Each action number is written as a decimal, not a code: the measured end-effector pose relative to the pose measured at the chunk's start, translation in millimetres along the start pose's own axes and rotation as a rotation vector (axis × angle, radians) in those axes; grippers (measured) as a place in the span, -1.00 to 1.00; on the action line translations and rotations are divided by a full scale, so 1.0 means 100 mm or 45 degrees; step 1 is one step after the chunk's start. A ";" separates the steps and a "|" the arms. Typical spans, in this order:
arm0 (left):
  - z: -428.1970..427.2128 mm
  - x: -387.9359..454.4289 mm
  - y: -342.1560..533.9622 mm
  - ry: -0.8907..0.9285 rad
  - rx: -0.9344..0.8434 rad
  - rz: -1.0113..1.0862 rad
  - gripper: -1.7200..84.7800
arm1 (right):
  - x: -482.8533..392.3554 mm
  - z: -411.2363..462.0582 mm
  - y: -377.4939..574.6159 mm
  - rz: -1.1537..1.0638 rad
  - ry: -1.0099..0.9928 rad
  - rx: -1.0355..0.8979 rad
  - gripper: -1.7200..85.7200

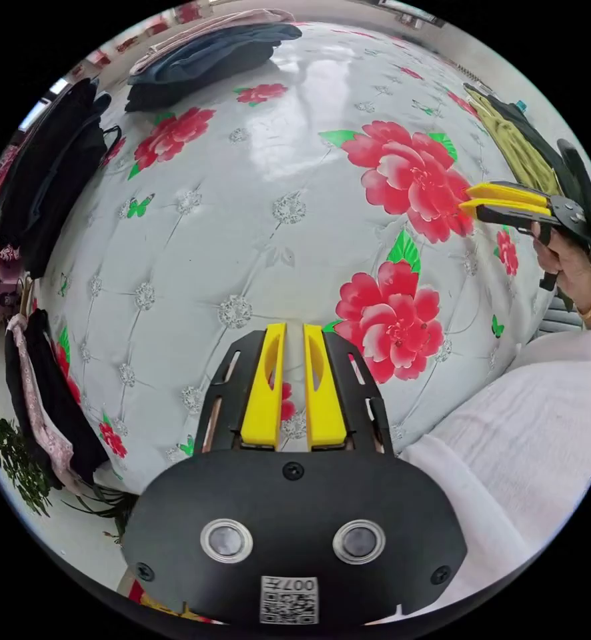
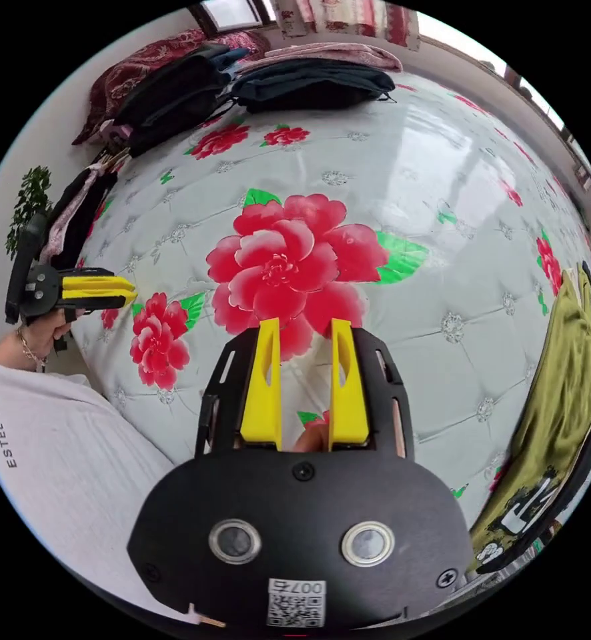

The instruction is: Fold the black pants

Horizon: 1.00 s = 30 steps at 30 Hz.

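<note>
Both grippers, left gripper (image 1: 294,333) and right gripper (image 2: 305,330), hover empty with jaws slightly apart over the bare floral bed (image 1: 242,220). Dark garments (image 2: 309,83), probably including the black pants, lie piled at the frame's top, seemingly awaiting pickup.

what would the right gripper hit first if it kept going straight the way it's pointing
Probably the flowered bed cover, near the big red flower beyond the right gripper. Its jaws hold nothing, and the folded dark clothes lie far past that. Depth is unclear.
</note>
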<state>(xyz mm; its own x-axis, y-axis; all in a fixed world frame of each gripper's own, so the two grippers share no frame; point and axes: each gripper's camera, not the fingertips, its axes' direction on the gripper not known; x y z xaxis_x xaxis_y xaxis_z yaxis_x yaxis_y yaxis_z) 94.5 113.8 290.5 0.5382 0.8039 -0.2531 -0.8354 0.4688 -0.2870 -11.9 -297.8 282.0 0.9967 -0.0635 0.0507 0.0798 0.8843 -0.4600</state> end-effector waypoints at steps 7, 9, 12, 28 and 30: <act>-0.04 0.16 -0.05 -0.072 0.038 0.074 -0.87 | 1.74 -0.70 1.22 0.743 0.456 0.186 -0.69; -0.05 0.19 -0.07 -0.094 0.040 0.080 -0.87 | 2.24 -0.96 1.76 0.976 0.561 0.175 -0.69; -0.07 0.16 -0.10 -0.078 0.039 0.064 -0.87 | 2.67 -1.42 2.42 1.273 0.726 0.249 -0.69; -0.25 -0.24 -0.28 0.053 -0.050 0.001 -0.84 | 3.43 -1.83 3.37 1.396 0.884 0.037 -0.89; -0.28 -0.29 -0.24 0.064 -0.031 -0.027 -0.84 | 3.19 -2.04 3.24 1.263 0.902 0.098 -0.93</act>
<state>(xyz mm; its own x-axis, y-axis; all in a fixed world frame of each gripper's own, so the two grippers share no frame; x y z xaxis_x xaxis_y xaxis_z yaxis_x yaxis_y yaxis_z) 102.3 68.9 279.3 0.5613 0.7743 -0.2922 -0.8209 0.4761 -0.3152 335.2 -125.4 -31.6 0.4147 0.4377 -0.7977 -0.6975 0.7159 0.0302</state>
